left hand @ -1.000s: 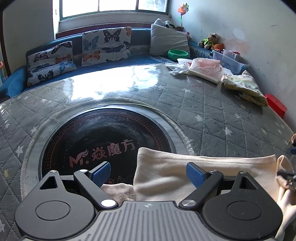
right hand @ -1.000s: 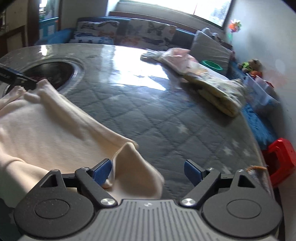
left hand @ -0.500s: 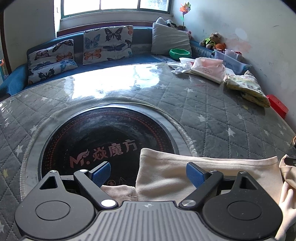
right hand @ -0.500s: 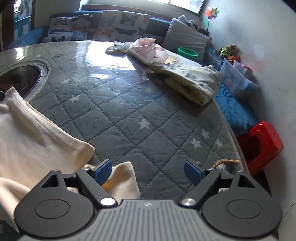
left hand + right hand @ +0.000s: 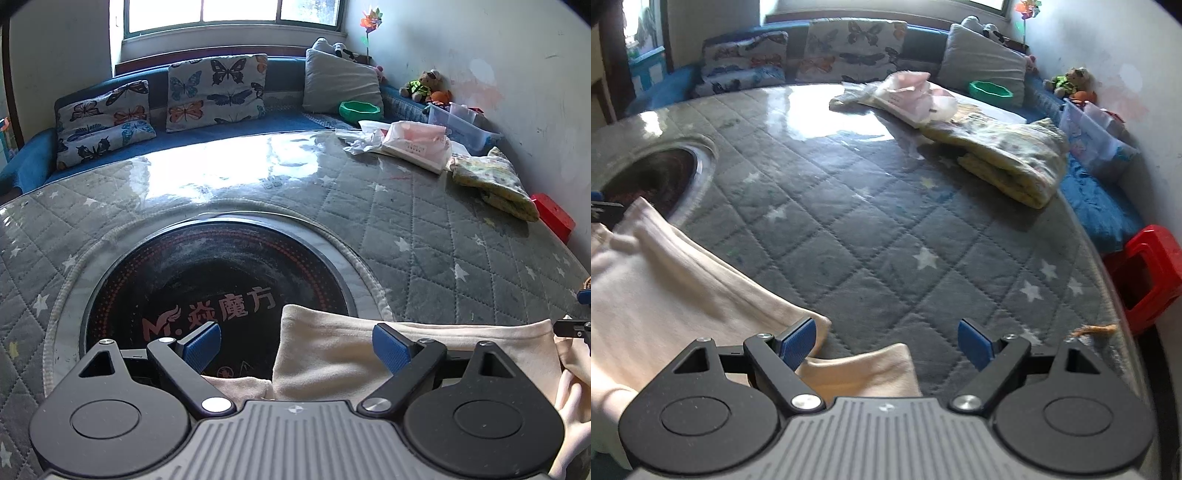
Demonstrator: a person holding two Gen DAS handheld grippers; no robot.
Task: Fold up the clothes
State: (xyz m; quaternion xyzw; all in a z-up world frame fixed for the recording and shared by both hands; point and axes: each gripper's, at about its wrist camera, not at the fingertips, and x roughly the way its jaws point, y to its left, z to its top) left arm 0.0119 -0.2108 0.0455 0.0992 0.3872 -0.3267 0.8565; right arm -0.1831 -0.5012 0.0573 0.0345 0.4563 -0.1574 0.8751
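Currently, both tongs stand wide open and hold nothing. The left tongs (image 5: 295, 345) hover over the left corner of the cream garment (image 5: 424, 350), which lies flat at the near edge of the quilted worktop (image 5: 424, 229), partly covering the black round inset (image 5: 207, 280). The right tongs (image 5: 886, 341) straddle a loose cream flap (image 5: 864, 373), probably positioned to pinch it for the next fold. Compared with one second ago, the right view has swung toward the folded yellow cloth (image 5: 1008, 155); the left tongs are unchanged.

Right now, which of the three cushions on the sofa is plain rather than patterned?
The grey cushion at the right end, behind the green bowl. The other two cushions have butterfly prints.
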